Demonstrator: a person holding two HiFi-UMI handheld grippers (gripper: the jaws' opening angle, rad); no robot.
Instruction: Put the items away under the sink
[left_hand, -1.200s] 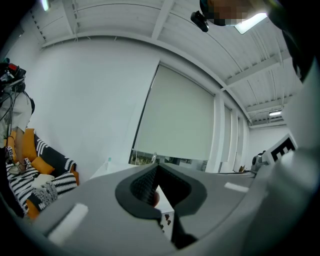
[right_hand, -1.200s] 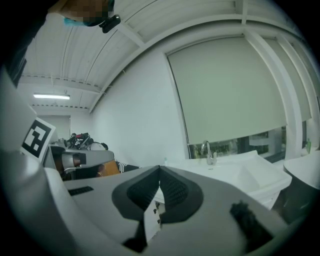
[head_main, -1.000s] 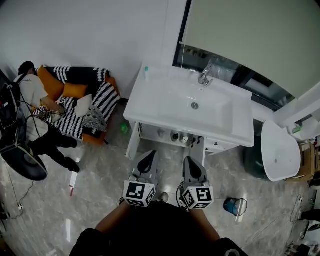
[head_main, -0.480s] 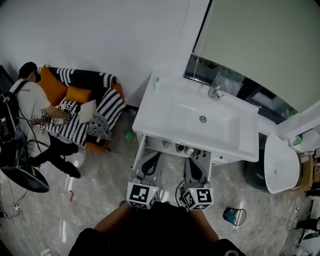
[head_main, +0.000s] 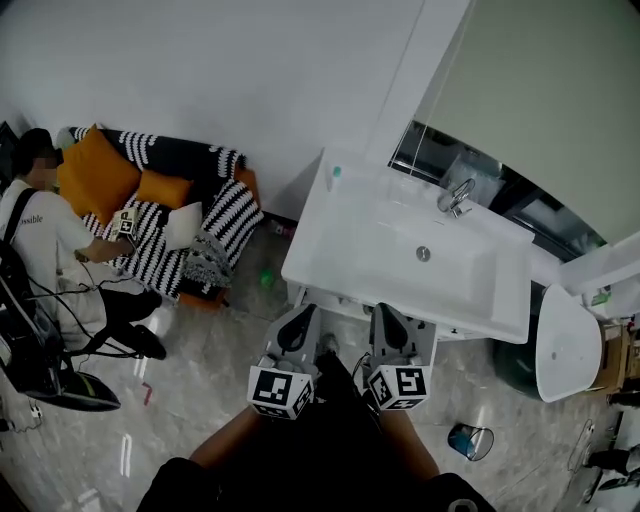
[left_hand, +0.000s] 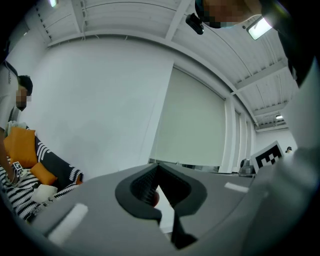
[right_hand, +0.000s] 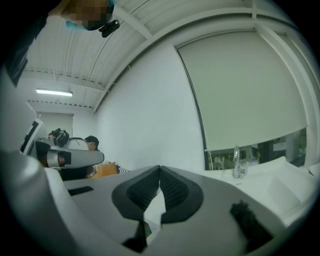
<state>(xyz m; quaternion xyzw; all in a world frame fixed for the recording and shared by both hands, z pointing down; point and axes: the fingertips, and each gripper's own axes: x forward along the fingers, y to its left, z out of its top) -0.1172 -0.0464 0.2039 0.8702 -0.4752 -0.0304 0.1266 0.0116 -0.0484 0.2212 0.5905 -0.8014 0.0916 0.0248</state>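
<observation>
The white sink vanity (head_main: 350, 265) stands just ahead, with its faucet (head_main: 458, 195) at the back. Its open space below is mostly hidden under the counter's front edge. A small green-capped bottle (head_main: 336, 172) stands on the counter's far left corner. My left gripper (head_main: 298, 330) and right gripper (head_main: 390, 325) sit side by side at the vanity's front edge. Both are shut, with the tips touching and nothing held. In the left gripper view the left gripper (left_hand: 158, 165) points at the wall and blind. From the right gripper (right_hand: 160, 168) I see the faucet (right_hand: 236, 165) and basin top.
A striped sofa (head_main: 190, 215) with orange cushions stands at the left, and a person (head_main: 50, 240) sits by it. To the right of the vanity are a toilet (head_main: 565, 340) and a dark bin (head_main: 515, 360). A blue object (head_main: 468, 440) lies on the floor at lower right.
Both grippers have moved forward up to the vanity's front edge. The sink fills more of the view, and the items on its lower shelf have slipped out of sight under the counter.
</observation>
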